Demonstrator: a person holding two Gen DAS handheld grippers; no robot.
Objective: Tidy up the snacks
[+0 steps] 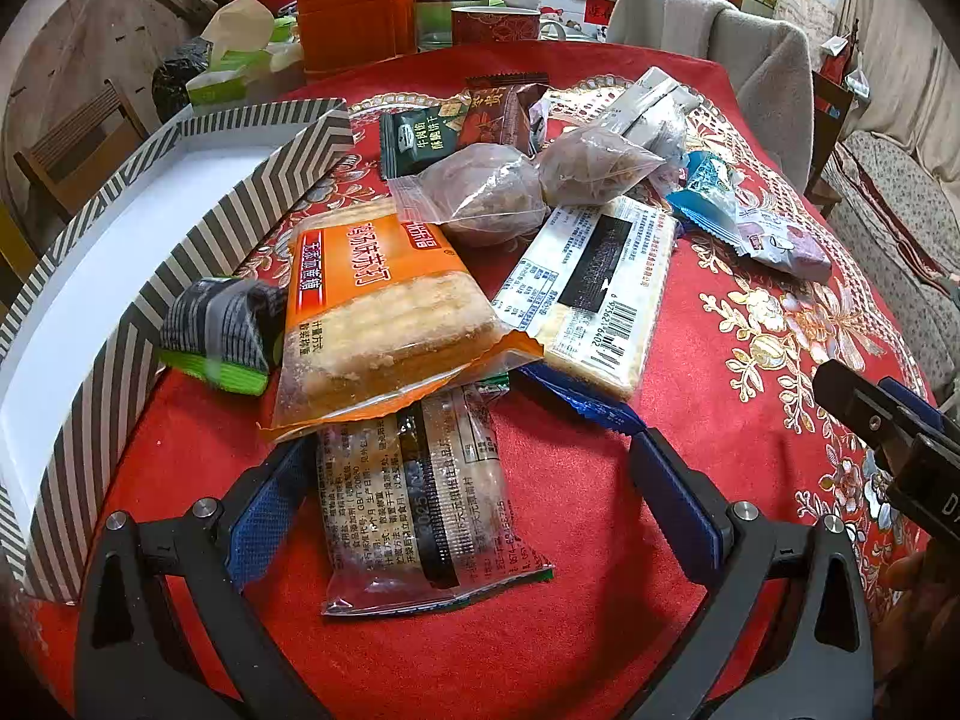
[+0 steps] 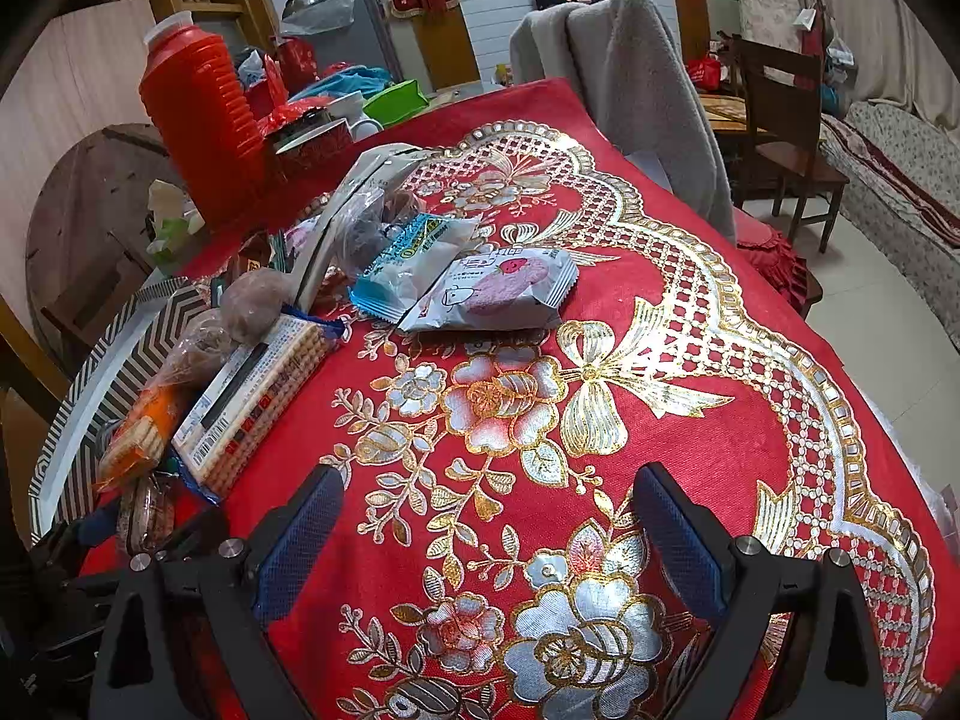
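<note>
The clear biscuit packet (image 1: 414, 498) is being straddled by the wide-open left gripper (image 1: 474, 498), its long axis lying along the fingers; the right gripper (image 2: 486, 534) (equally wide, empty) is being held farther off.

My right gripper (image 2: 486, 534): jaws spread wide, blue pads (image 2: 300, 534) empty, above the red tablecloth (image 2: 690, 438) with gold and silver flowers. Ahead, a white packet with a pink biscuit (image 2: 498, 291), touching a blue-and-white packet (image 2: 408, 264) on its left. Far left, a heap: long cracker pack with barcode (image 2: 258, 402), orange packet (image 2: 144, 426), two clear bags of brown balls (image 2: 240, 306), beside a striped box (image 2: 114, 354). Behind, a red ribbed jug (image 2: 198, 120) and a chair draped in grey cloth (image 2: 636, 78)
</note>
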